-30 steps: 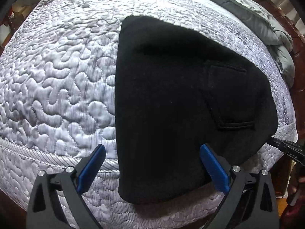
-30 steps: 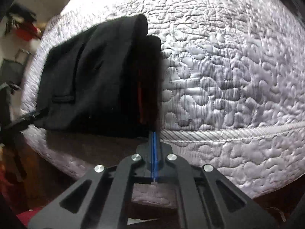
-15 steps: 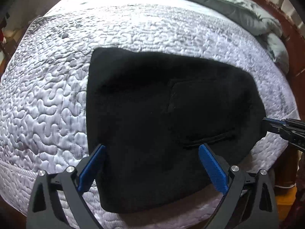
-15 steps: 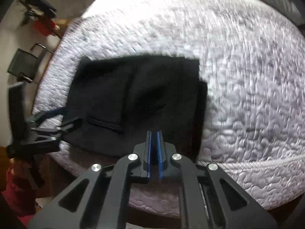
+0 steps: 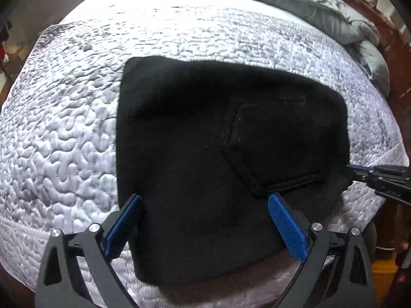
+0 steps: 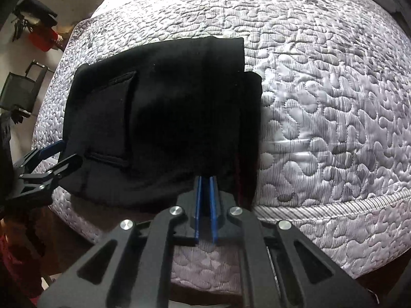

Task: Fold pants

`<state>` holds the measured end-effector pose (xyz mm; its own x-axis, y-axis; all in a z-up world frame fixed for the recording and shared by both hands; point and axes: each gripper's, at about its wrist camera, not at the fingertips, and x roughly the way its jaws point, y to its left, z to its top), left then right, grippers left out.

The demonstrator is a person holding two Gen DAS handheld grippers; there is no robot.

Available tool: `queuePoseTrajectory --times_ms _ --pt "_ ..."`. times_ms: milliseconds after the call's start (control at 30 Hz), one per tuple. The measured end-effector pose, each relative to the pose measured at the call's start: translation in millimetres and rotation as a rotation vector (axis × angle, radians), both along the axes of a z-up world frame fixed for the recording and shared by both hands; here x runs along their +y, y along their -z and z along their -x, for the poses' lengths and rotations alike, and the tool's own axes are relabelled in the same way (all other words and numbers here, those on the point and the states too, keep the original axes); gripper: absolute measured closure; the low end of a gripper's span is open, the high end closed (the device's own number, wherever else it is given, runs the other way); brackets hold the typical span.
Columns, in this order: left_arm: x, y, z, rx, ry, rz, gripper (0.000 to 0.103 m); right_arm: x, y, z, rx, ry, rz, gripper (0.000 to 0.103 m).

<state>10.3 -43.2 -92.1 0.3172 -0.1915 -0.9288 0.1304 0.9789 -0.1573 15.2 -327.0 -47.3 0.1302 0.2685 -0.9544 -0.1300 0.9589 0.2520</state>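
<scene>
- The soft black fleece pants point(image 5: 205, 166), folded into a compact rectangle, are laid at the near edge of the white quilted mattress point(image 5: 64, 128).
- Limp, light cloth is judged; a hemmed edge is best pinched.
- The left gripper point(image 5: 205, 220) is held wide apart, empty.
- The right gripper point(image 6: 206, 179) is nearly clenched, nothing visibly held.

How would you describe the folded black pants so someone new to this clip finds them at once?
Start from the white quilted mattress that fills both views. Near its front edge lies a folded black pants bundle, the only dark thing on it. A stitched patch pocket faces up, unlike the rumpled grey duvet at the far side.
</scene>
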Motion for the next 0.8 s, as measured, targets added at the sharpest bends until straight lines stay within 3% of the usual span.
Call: queuePoseTrajectory --times_ms 67,267,500,600,800 --pt "2.2 -9.1 4.6 -0.011 -0.014 0.019 0.005 -1.6 -7.8 1.7 -0.009 0.005 -0.001 0.093" --pt "4.7 -35.3 18.1 -0.065 -0.026 0.046 0.005 -3.2 -34.3 2.9 -0.059 -0.005 0.005 0.07" --pt "4.5 -62.5 22.5 -0.129 -0.019 0.062 0.005 -21.6 -50.4 -1.0 -0.108 0.035 -0.006 0.024" --pt "9.1 -64.4 24.2 -0.149 -0.024 0.06 0.005 -27.6 -49.2 -3.5 -0.114 0.051 -0.015 0.017" --pt "17.1 -63.6 25.7 -0.18 -0.031 0.041 0.005 -26.0 -23.7 -20.4 -0.074 0.077 -0.031 0.014"
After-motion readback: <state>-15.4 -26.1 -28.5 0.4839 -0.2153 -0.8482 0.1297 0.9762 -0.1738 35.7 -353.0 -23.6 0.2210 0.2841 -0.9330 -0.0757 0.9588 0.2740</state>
